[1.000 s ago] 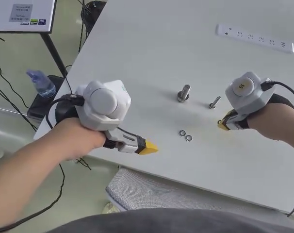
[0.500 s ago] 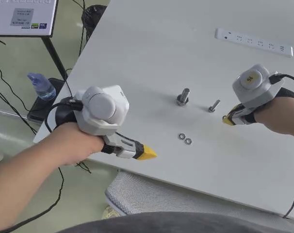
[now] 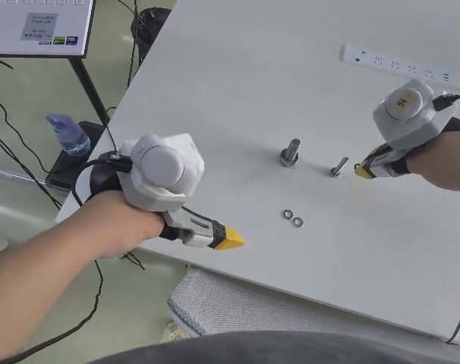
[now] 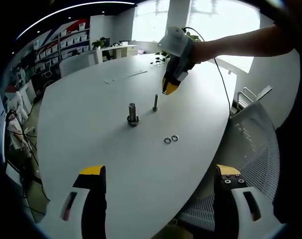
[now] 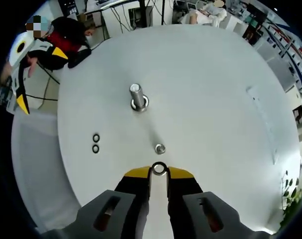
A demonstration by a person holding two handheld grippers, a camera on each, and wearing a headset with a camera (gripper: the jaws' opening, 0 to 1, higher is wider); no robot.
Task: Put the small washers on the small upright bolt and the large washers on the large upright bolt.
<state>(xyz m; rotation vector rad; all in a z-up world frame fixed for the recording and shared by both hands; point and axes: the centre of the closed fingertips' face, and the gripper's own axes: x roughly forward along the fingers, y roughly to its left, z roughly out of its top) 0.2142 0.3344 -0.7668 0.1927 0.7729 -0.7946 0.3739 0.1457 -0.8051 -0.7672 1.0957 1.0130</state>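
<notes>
Pinching a washer [image 5: 159, 169] at the very tips of the right tongs [image 5: 159, 172], clenched on it with little of the rim caught. Could slip out or twist if squeezed unevenly or jolted on the way down. Could also catch on the thread and tip aside instead of dropping over, if brought in off-centre or tilted. Just ahead of those tips, near but not touching, the small bolt [image 5: 160, 148], standing on the desk [image 5: 216, 99]; easy to knock over with too low an approach. Off to the left of it, two loose washers [image 5: 95, 143] lying flat side by side, well apart from both tongs. Beyond, the large bolt [image 5: 137, 98], upright. Risk of a wrong match too: hard to judge the held washer's size from here. Farthest off, by the desk's edge, the left tongs [image 4: 158, 172], released and spread wide, holding nothing.
</notes>
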